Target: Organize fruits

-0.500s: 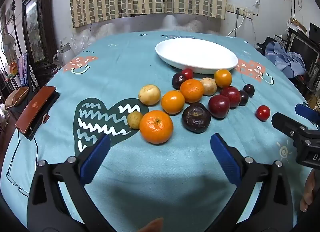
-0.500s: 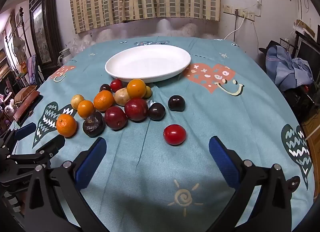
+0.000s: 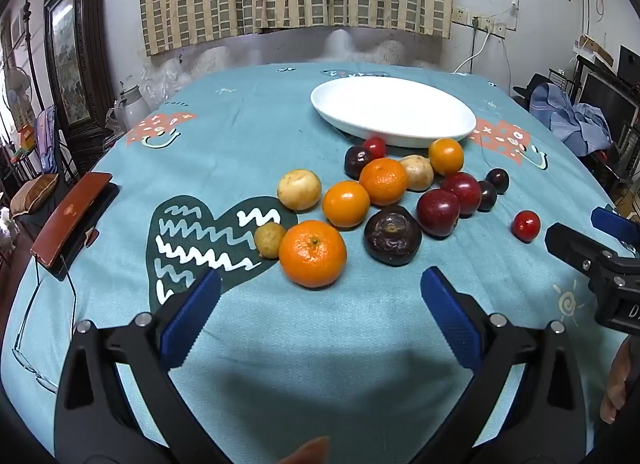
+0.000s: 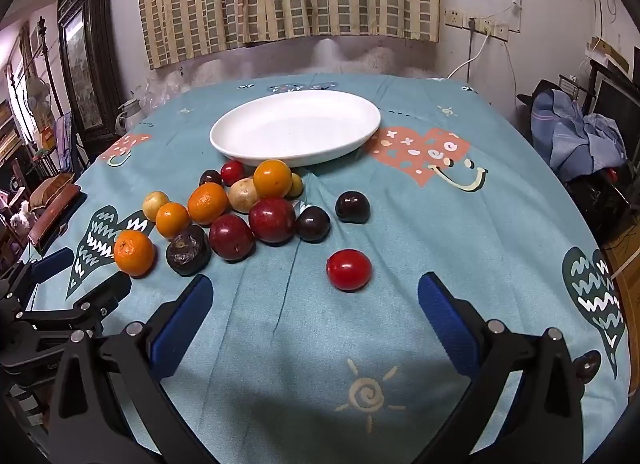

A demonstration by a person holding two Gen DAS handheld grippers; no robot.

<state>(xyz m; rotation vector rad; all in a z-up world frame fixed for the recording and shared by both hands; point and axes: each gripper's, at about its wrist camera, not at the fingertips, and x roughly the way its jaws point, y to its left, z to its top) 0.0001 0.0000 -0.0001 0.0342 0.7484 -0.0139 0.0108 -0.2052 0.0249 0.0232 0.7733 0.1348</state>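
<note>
Several fruits lie loose on a teal tablecloth in front of an empty white oval plate [image 3: 392, 112] [image 4: 296, 130]. Nearest my left gripper [image 3: 320, 296] is a large orange [image 3: 313, 254], with a dark wrinkled fruit [image 3: 392, 235] to its right. My left gripper is open and empty, just short of the orange. My right gripper [image 4: 314, 304] is open and empty, just short of a red tomato [image 4: 349, 269] that lies apart from the pile. The tomato also shows in the left wrist view [image 3: 526, 225]. Red plums [image 4: 272, 220] and oranges [image 4: 208, 203] make up the pile.
A brown case [image 3: 72, 218] and eyeglasses [image 3: 28, 360] lie at the table's left edge. My right gripper's fingers [image 3: 576, 252] show at the right of the left wrist view. Clothes on furniture [image 4: 576, 136] stand to the right of the table.
Both grippers have edged slightly forward toward the fruits. Nothing was taken hold of or moved.
</note>
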